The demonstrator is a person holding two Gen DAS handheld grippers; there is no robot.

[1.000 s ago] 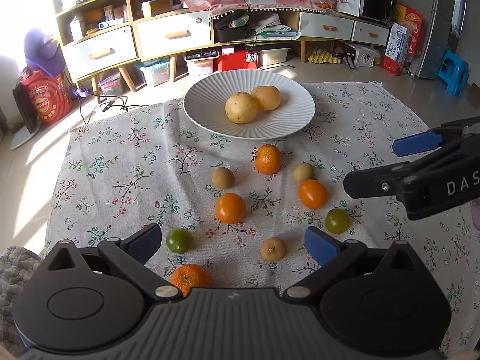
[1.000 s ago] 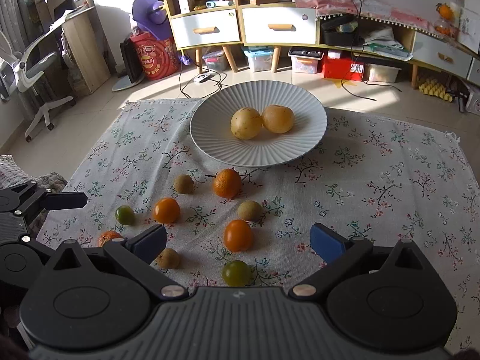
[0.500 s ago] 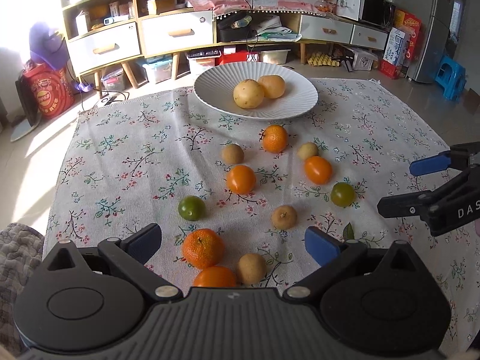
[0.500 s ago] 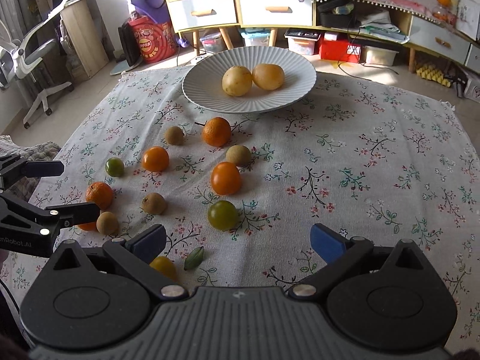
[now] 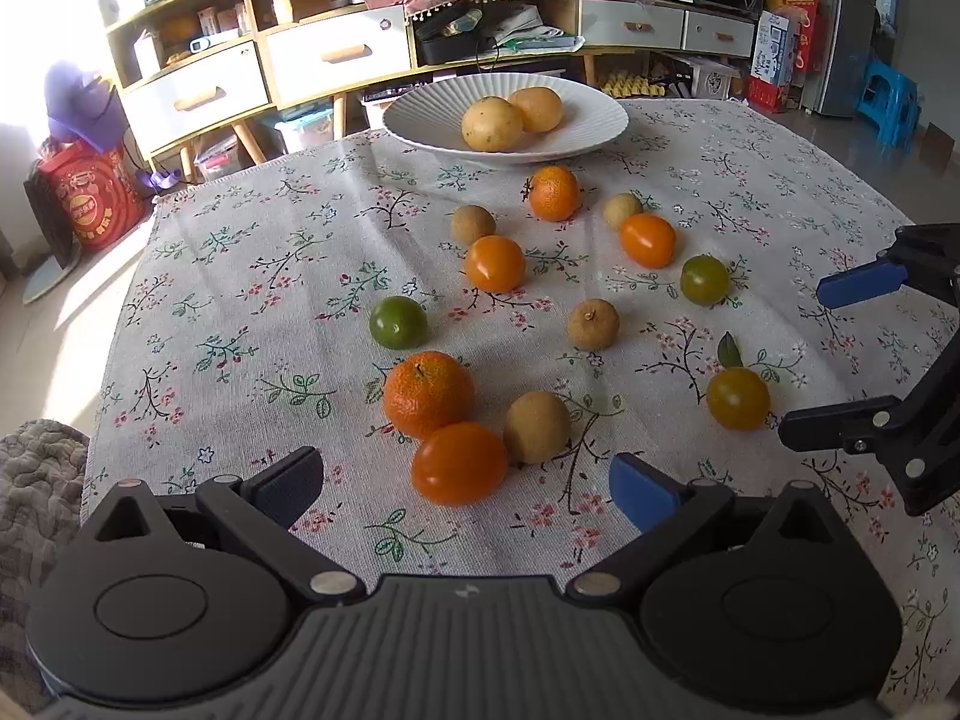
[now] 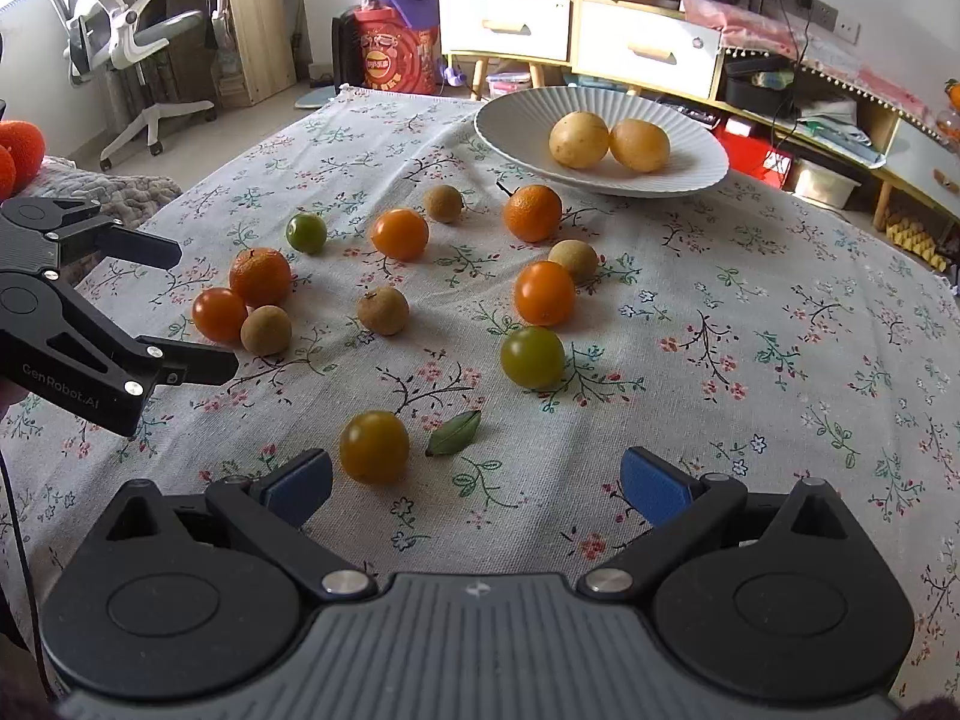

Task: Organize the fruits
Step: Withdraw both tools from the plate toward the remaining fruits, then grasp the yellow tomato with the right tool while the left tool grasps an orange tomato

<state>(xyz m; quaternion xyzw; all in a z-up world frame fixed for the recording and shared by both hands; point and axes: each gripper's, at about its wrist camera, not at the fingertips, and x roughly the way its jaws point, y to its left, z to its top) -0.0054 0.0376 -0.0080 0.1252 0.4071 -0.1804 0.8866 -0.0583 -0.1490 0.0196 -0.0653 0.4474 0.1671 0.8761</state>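
A white ribbed plate [image 5: 576,129] [image 6: 528,120] at the far side of the table holds two yellow round fruits [image 5: 492,123] [image 6: 579,140]. Several small fruits lie loose on the flowered cloth: oranges, orange and green tomatoes, brown longans. My left gripper [image 5: 465,483] [image 6: 201,312] is open, low over the cloth, with an orange tomato [image 5: 459,463] and a tangerine [image 5: 427,394] just ahead of its fingers. My right gripper [image 6: 477,483] [image 5: 822,354] is open too, with a yellow-orange tomato [image 6: 374,446] [image 5: 738,399] close to its left finger. Neither holds anything.
A green leaf [image 6: 454,441] lies on the cloth beside the yellow-orange tomato. A grey blanket [image 5: 36,480] lies off the table's left edge. Drawers and shelves [image 5: 336,54] stand behind the table, and an office chair [image 6: 138,36] at far left.
Both grippers have pulled back toward the near edge and dropped lower, so the fruits look larger and the plate sits farther off. Both stay open and hold nothing.
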